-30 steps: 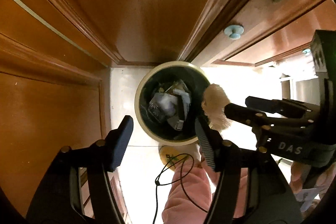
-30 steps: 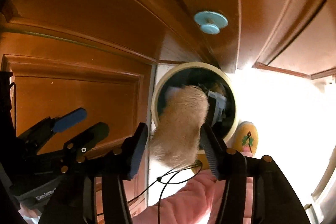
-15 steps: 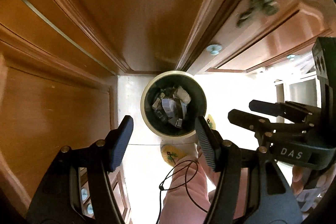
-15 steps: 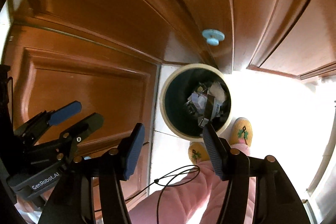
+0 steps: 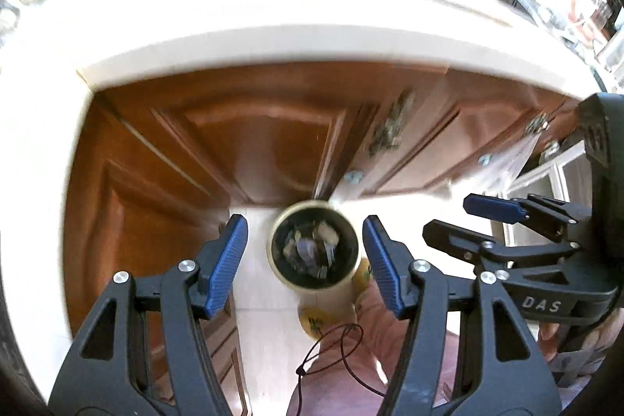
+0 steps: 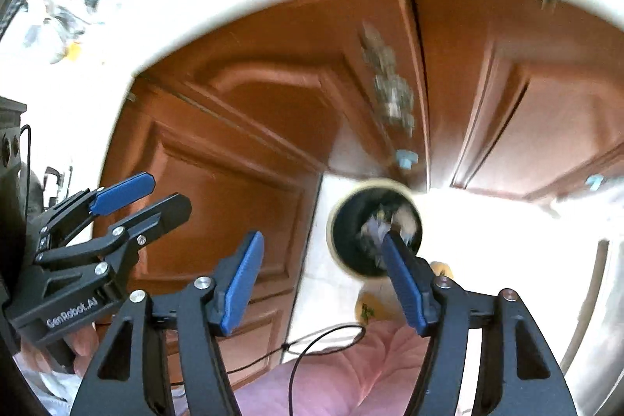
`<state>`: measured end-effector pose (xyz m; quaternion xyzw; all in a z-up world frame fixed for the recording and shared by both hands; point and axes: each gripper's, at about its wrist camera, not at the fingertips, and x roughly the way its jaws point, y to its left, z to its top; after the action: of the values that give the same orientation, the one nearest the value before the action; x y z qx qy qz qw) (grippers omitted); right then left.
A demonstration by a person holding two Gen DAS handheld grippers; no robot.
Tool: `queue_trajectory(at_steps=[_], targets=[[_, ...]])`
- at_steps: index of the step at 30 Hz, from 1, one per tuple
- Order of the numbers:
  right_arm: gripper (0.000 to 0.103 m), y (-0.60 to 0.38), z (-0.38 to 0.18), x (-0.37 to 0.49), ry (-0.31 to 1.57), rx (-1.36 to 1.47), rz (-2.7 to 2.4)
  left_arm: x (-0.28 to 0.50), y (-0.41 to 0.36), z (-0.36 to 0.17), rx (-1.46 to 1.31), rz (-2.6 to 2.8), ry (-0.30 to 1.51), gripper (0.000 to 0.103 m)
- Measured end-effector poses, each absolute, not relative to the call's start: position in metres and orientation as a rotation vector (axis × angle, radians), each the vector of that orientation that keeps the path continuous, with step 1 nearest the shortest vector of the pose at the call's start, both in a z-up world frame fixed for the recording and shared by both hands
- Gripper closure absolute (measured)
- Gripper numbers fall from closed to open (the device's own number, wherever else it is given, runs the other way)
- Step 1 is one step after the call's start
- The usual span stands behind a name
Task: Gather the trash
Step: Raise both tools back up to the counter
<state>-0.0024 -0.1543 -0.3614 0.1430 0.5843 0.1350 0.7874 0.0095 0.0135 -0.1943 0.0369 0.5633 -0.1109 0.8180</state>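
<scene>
L gripper (image 5: 302,262) w/ blue pads, lower left: jaws apart, empty. Round cream-rimmed bin (image 5: 314,248) of crumpled paper trash, frame centre, on floor. R gripper (image 6: 321,275), lower right: opening, empty. Drop looks done; next, find more trash on white counter (image 5: 273,43).

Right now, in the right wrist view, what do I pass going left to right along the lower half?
Left tongs → right tongs → trash bin → yellow slipper

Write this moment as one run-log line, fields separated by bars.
left gripper: open, empty | right gripper: opening, empty | trash bin: on floor, holds trash | cabinet doors: closed
</scene>
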Motion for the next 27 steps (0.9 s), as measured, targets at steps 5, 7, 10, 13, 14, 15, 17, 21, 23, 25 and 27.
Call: queue_trajectory(at_steps=[5,7,10,13,14,15,17,21,23,25,27], targets=[[0.031,-0.154,-0.285,-0.008,1.120,0.291,0.273,0.017,0.019,-0.134,0.055,-0.227,1.102,0.045],[0.031,-0.156,-0.254,-0.008,1.069,0.284,0.269,0.021,0.019,-0.108,0.056,-0.221,1.052,0.045],[0.030,-0.158,-0.211,-0.008,0.979,0.255,0.257,0.027,0.018,-0.072,0.044,-0.221,0.992,0.045],[0.029,-0.157,-0.174,-0.007,0.896,0.221,0.242,0.031,0.017,-0.046,0.025,-0.220,0.940,0.045],[0.029,-0.156,-0.163,-0.007,0.876,0.213,0.241,0.032,0.017,-0.034,0.015,-0.221,0.920,0.045],[0.028,-0.155,-0.151,-0.006,0.850,0.203,0.241,0.034,0.017,-0.025,0.006,-0.226,0.905,0.045],[0.027,-0.153,-0.134,-0.004,0.812,0.184,0.238,0.038,0.016,-0.009,0.002,-0.231,0.879,0.045],[0.025,-0.154,-0.091,-0.001,0.731,0.152,0.230,0.048,0.016,0.017,0.024,-0.232,0.820,0.045],[0.024,-0.152,-0.070,0.005,0.692,0.138,0.215,0.053,0.017,0.027,0.026,-0.232,0.796,0.045],[0.024,-0.148,-0.049,0.015,0.665,0.134,0.203,0.058,0.019,0.039,0.027,-0.228,0.774,0.045],[0.024,-0.149,-0.035,0.021,0.642,0.125,0.194,0.064,0.022,0.052,0.034,-0.221,0.751,0.045]])
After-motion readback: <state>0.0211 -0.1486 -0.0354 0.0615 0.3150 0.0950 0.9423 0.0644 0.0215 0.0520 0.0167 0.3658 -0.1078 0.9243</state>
